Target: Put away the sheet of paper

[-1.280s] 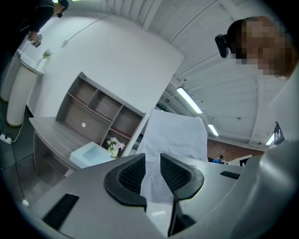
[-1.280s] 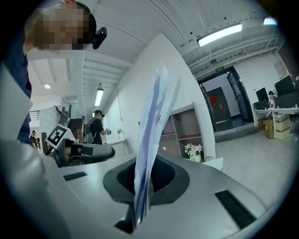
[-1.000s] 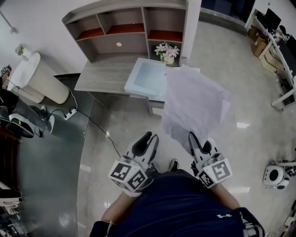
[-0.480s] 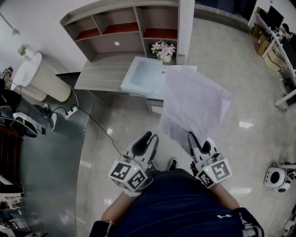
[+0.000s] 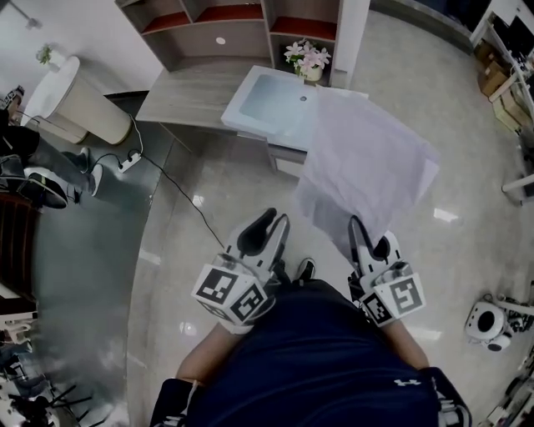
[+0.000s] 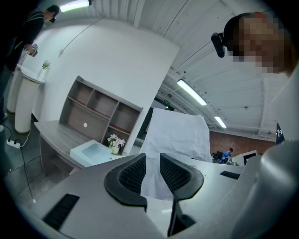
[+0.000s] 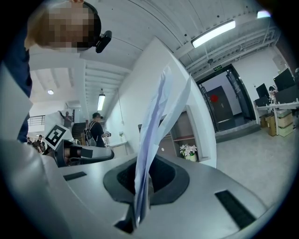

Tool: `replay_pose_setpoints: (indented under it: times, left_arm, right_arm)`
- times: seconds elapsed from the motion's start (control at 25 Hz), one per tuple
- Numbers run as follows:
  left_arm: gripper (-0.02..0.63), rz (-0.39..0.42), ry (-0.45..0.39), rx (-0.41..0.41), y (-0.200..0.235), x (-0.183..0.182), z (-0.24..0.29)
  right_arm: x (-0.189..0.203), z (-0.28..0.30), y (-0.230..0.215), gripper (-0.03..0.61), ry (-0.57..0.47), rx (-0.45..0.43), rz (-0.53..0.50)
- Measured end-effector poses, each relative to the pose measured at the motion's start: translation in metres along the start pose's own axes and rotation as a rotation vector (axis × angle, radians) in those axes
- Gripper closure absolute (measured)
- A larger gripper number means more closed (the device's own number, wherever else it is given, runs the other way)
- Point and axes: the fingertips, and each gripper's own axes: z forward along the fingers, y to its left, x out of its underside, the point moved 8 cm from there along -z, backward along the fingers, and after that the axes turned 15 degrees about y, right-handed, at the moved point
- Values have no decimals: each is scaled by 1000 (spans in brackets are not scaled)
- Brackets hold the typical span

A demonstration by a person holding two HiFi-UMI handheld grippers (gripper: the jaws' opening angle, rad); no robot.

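Observation:
A white sheet of paper [image 5: 367,167] hangs upward from my right gripper [image 5: 367,239], which is shut on its lower edge; the sheet looks like more than one layer. In the right gripper view the paper [image 7: 159,107] stands edge-on, pinched between the pads of the right gripper [image 7: 142,186]. My left gripper [image 5: 271,223] is held beside it, to the left, apart from the paper. Its jaws are closing slightly and nothing is between them [image 6: 153,163]. The paper [image 6: 177,135] shows beyond that gap.
Ahead stands a grey desk [image 5: 192,104] with a pale blue tray [image 5: 271,100], a flower pot [image 5: 306,57] and a shelf unit [image 5: 242,17] behind. A white pedestal [image 5: 79,104] and a power strip with its cable [image 5: 127,160] lie left. A small white robot [image 5: 484,321] sits right.
The desk and shelf have slid up and slightly right in the head view, and both grippers sit a little higher. The paper stays in the right gripper.

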Motion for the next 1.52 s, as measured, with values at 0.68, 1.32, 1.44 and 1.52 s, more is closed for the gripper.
replay_pose_setpoints:
  times: [0.68,1.32,1.44,1.52]
  left_arm:
    - [511,73,0,-9,78,-43,29]
    - [511,73,42,130,202,-112,78]
    - [511,68,56,150,218,-118,83]
    - [511,61,64,166,229,-121,86]
  right_arm:
    - [-21,76,-5,565,44,72,11]
    - [-56,199,0,565,86,190,45]
    - [-60,215,1,565,95,212,55]
    - [-62,225,3,565,99,222,63]
